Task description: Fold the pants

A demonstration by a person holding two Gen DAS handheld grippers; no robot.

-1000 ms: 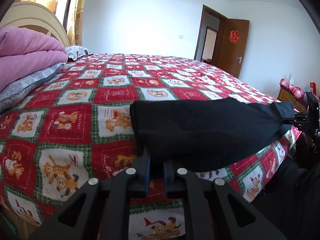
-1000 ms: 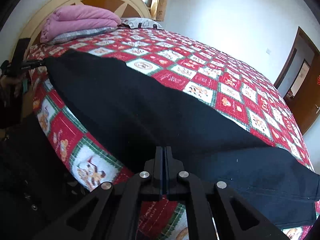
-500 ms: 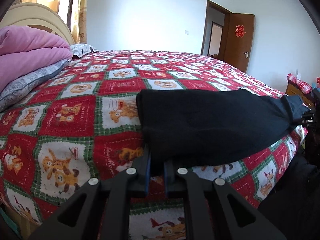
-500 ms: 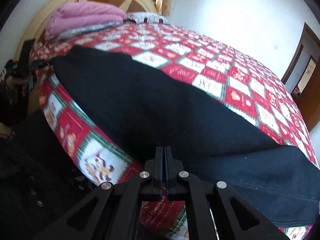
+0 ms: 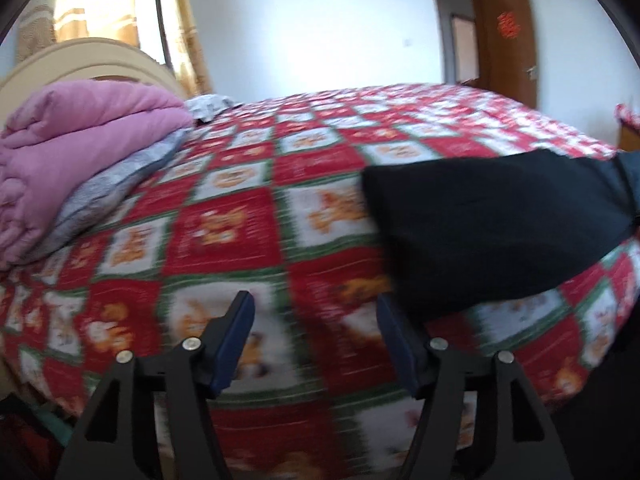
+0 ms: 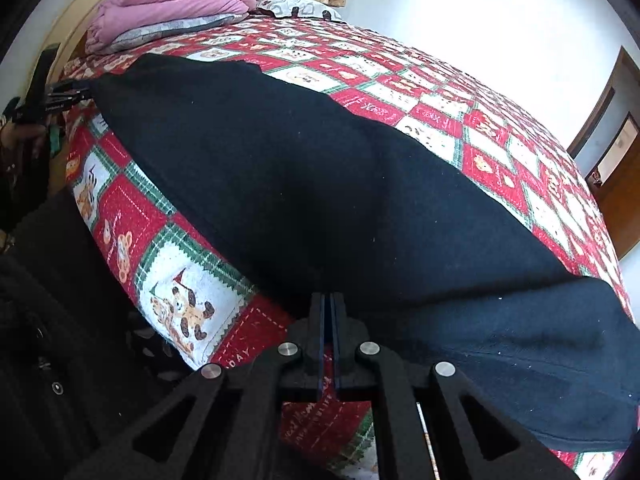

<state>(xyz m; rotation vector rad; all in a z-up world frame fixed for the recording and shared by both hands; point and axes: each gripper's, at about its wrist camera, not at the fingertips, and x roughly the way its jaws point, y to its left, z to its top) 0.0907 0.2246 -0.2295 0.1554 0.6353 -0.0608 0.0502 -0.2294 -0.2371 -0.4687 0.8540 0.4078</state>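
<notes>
Black pants [image 6: 320, 184] lie stretched along the near edge of a bed with a red, white and green cartoon quilt [image 6: 460, 120]. In the left wrist view the pants [image 5: 492, 220] lie to the right. My left gripper [image 5: 314, 316] is open and empty, its jaws wide apart over the quilt [image 5: 224, 240], the right finger just beside the pants' end. My right gripper [image 6: 329, 300] is shut on the near edge of the pants. The left gripper also shows small at the far left of the right wrist view [image 6: 60, 98].
A folded pink duvet [image 5: 72, 152] on a grey pillow [image 5: 116, 184] sits by the cream headboard [image 6: 80, 12]. A brown door [image 5: 508, 40] stands open in the far wall. The bed edge drops off just under both grippers.
My left gripper has opened and let go of the pants' end, then swung left, leaving the pants to its right. My right gripper stays shut on the pants.
</notes>
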